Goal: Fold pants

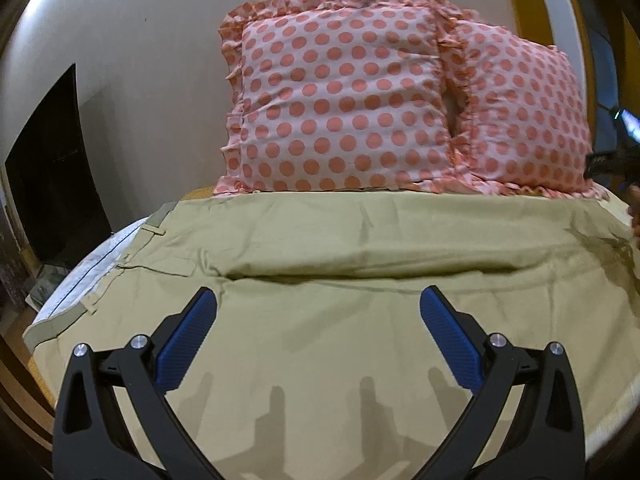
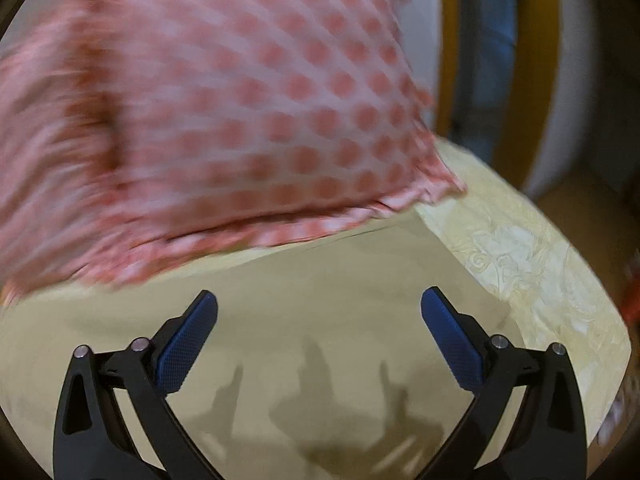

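Note:
Khaki pants (image 1: 360, 312) lie spread across a bed, waistband with white lining (image 1: 80, 276) at the left, one leg folded over along a crease through the middle. My left gripper (image 1: 318, 304) is open and empty, hovering just above the pants near the crease. In the blurred right wrist view the same khaki cloth (image 2: 320, 300) lies below my right gripper (image 2: 319, 304), which is open and empty near the pants' right end. A bit of the right gripper (image 1: 616, 156) shows at the left view's right edge.
Two pink polka-dot pillows (image 1: 344, 108) (image 2: 240, 120) stand against the wall behind the pants. A pale patterned bedsheet (image 2: 532, 264) shows to the right of the pants, with the bed edge beyond. A dark opening (image 1: 52, 168) is at the left.

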A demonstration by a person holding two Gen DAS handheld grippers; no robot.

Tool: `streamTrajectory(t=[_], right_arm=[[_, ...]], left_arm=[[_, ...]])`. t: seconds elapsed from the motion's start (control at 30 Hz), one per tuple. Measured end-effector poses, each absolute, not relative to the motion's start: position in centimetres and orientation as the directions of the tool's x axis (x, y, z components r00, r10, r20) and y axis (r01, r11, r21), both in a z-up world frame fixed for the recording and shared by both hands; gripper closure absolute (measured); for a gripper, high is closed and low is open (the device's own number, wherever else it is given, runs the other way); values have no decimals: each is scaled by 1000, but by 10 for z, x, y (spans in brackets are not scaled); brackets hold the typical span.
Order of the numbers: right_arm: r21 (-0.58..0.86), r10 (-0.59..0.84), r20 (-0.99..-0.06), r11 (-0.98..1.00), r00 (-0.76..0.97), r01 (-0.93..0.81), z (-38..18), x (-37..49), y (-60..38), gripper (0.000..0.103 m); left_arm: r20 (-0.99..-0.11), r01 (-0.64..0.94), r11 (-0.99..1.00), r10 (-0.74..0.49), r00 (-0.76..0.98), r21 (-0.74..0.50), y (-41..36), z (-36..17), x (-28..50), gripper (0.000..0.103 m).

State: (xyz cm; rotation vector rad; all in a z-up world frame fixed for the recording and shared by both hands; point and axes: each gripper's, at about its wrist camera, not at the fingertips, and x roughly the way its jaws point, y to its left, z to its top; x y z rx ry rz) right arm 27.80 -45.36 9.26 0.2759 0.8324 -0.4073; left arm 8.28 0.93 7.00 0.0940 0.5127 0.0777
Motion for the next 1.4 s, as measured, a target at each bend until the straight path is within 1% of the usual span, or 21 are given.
streamTrajectory(t=[0.07,0.13,0.2,0.3,0.4,0.43,0.47,0.5,0.53,0.57,0.6,0.63,0.7,0.9,1.03,1.13,1.2,1.23,1.27,1.33,1.4], right_arm=[[103,-246,-819,826,518,555,72,315,-483,18],[121,-239,-860,764,452,634,53,342,-506,23],[119,-250,-868,734,428,669,44,355,-517,25],[1,-357,-858,717,369,697,32,376,-522,25],[-15,-394,-827,729,402,684,25,382,-524,26],[-11,-393,-815,745,425,667,24,382,-524,33],[-8,-391,-803,761,450,648,24,381,-524,54],[-11,-394,-795,769,461,640,24,378,-525,64],[-6,-392,-791,773,470,635,23,372,-528,85],[52,-352,-788,779,505,624,22,364,-536,95],[128,-299,-783,780,545,613,22,355,-542,97],[233,-235,-758,774,608,589,24,338,-550,98],[355,-157,-688,779,708,518,36,309,-554,98],[588,6,-441,757,897,284,73,158,-547,98],[633,29,-480,703,877,324,44,89,-536,98],[703,113,-532,611,839,364,19,71,-537,96],[737,146,-541,558,829,383,15,65,-538,83],[749,158,-542,537,826,388,14,60,-537,58],[760,160,-532,524,832,385,13,60,-536,43],[754,147,-531,531,834,386,13,59,-534,40],[749,131,-534,531,835,396,10,64,-533,42]], left_arm=[[-518,-54,996,86,851,75,15,68,97,2],[-547,-52,998,63,835,35,20,63,104,2],[-570,-45,999,38,820,2,25,58,109,2],[-607,-28,999,-1,795,-38,29,51,114,2],[-632,-23,998,-24,775,-66,33,45,116,2],[-647,-24,997,-31,762,-76,35,43,119,2],[-659,-31,996,-33,751,-85,36,41,121,2],[-664,-34,995,-35,747,-91,37,40,122,2],[-669,-41,994,-39,742,-103,40,39,123,2],[-671,-46,992,-43,741,-114,41,39,123,2],[-669,-51,991,-48,742,-127,44,38,123,2],[-667,-54,989,-52,743,-138,46,38,123,2],[-668,-60,986,-61,742,-156,48,38,122,2],[-650,-74,982,-57,757,-172,50,39,117,2],[-622,-71,985,-45,782,-160,48,44,111,2],[-604,-73,987,-28,796,-142,48,50,107,2],[-601,-66,988,-31,799,-138,49,56,103,2],[-592,-68,988,-27,806,-137,51,61,99,2],[-579,-76,988,-18,815,-137,55,66,95,2],[-553,-86,985,-9,833,-147,64,74,91,2],[-534,-86,982,-18,846,-169,74,82,90,2]])
